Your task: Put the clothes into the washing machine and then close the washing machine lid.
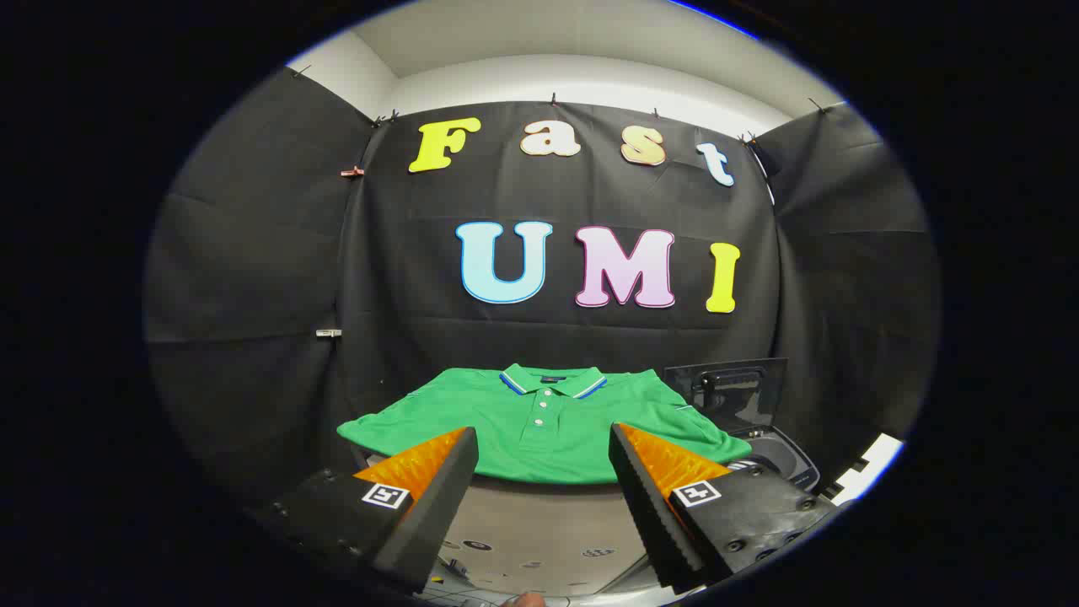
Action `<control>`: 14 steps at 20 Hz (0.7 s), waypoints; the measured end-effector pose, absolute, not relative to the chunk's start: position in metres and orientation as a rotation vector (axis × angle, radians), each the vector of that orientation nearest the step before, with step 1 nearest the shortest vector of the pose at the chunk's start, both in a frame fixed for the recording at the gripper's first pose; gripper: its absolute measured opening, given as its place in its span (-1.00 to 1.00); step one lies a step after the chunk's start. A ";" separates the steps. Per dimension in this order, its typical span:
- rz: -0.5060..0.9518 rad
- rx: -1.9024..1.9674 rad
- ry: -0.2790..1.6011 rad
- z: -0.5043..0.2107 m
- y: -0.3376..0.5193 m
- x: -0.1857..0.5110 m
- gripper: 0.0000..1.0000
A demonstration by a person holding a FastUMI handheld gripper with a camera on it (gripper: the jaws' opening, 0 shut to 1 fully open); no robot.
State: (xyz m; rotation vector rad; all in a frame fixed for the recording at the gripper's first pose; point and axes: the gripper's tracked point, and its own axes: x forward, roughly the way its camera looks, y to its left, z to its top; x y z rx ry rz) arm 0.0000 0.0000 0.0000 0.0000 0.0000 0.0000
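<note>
Gripper (pixel 544 438) jaws spread wide, nothing between the fingers — they hang above the pale tabletop (pixel 539 514) with open space in the gap. Green polo shirt (pixel 539 417) lies flat on the table just ahead of the fingertips, collar facing the booth wall, buttons down the middle, sleeves spread out to either side; not touching either finger. Washing machine (pixel 780 459) sits beside the shirt's right sleeve, just beyond the right finger — its lid (pixel 732 392) stands up open against the black cloth, the drum opening showing below it. Shirt still outside the machine.
</note>
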 end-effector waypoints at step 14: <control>-0.026 0.009 0.015 -0.003 -0.005 0.001 0.95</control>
